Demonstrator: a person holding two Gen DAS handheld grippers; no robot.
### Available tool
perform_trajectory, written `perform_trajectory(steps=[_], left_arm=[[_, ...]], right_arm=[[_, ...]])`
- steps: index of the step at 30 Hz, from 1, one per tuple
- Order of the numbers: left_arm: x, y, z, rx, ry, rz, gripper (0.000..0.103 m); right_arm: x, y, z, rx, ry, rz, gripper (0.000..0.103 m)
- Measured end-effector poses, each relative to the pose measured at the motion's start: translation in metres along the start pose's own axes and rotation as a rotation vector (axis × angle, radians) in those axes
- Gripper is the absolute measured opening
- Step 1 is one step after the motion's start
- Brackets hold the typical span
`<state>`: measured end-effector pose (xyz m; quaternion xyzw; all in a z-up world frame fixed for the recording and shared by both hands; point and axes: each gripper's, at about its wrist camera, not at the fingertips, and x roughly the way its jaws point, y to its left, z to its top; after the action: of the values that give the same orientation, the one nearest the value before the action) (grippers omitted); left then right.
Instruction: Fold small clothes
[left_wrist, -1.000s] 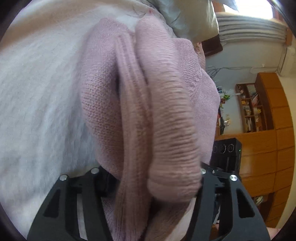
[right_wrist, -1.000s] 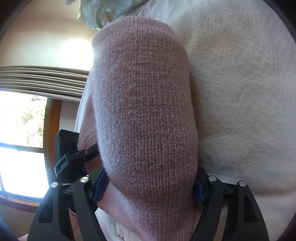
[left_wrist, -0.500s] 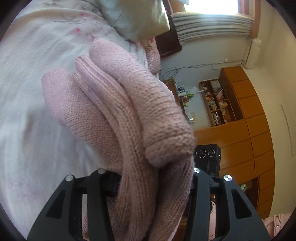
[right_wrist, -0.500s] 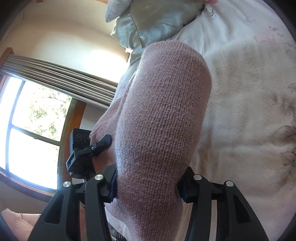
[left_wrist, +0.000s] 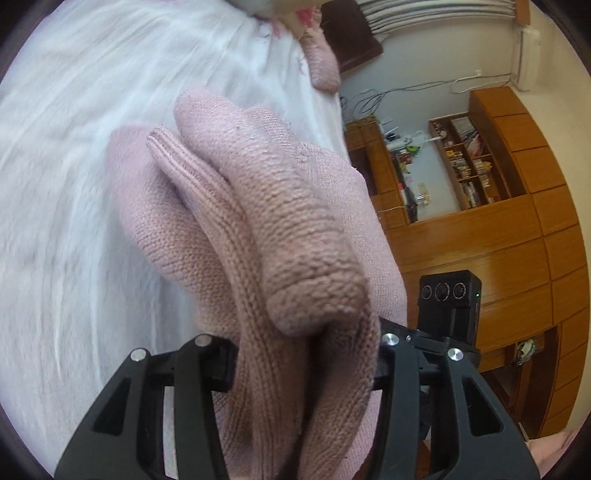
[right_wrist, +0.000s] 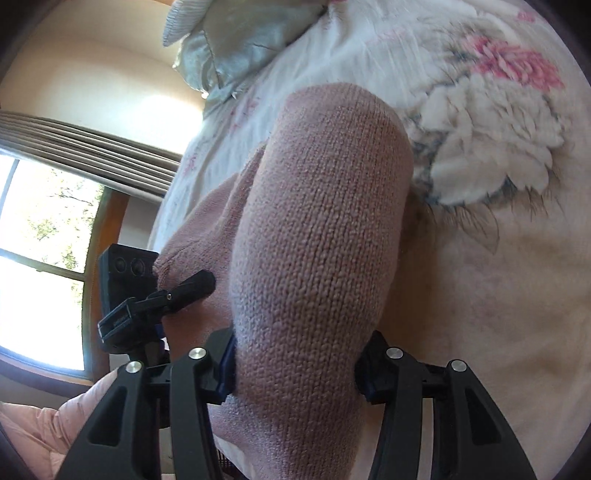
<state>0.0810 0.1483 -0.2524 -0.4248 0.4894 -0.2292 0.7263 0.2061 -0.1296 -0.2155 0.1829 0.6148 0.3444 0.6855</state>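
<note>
Both tongs clamp the pink knit garment (left_wrist: 280, 236): left gripper (left_wrist: 306, 369) pinches a bunched ribbed edge w/ several layers, right gripper (right_wrist: 295, 362) a thick smooth-knit roll (right_wrist: 317, 236). Garment runs lengthwise fwd from each jaw pair, hanging over the floral bedspread (right_wrist: 491, 155) beyond the tips. Soft, chunky, floppy. Neither hand nearer; they share it.

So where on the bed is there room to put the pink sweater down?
The bare bedspread below the big printed flower is free. It's crowded up by the silvery pillow. Both grippers, left and right, hold the pink sweater.
</note>
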Motion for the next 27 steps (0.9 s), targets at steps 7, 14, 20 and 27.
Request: perform_trajectory(steps=[7, 14, 20, 27], left_arm=[[0.011, 0.017, -0.004, -0.008, 0.038, 0.125, 0.064], [-0.017, -0.023, -0.013, 0.056, 0.028, 0.21, 0.068], [-0.02, -0.055, -0.045, 0.175, -0.007, 0.342, 0.072], [-0.012, -0.024, -0.057, 0.133, 0.029, 0.513, 0.07]], right_arm=[[0.01, -0.034, -0.031, 0.069, 0.029, 0.016, 0.07], [-0.027, -0.053, -0.065, 0.089, 0.006, 0.066, 0.085], [-0.027, -0.078, -0.093, 0.158, -0.018, 0.097, 0.085], [-0.021, -0.062, -0.101, 0.112, 0.039, 0.105, 0.027]])
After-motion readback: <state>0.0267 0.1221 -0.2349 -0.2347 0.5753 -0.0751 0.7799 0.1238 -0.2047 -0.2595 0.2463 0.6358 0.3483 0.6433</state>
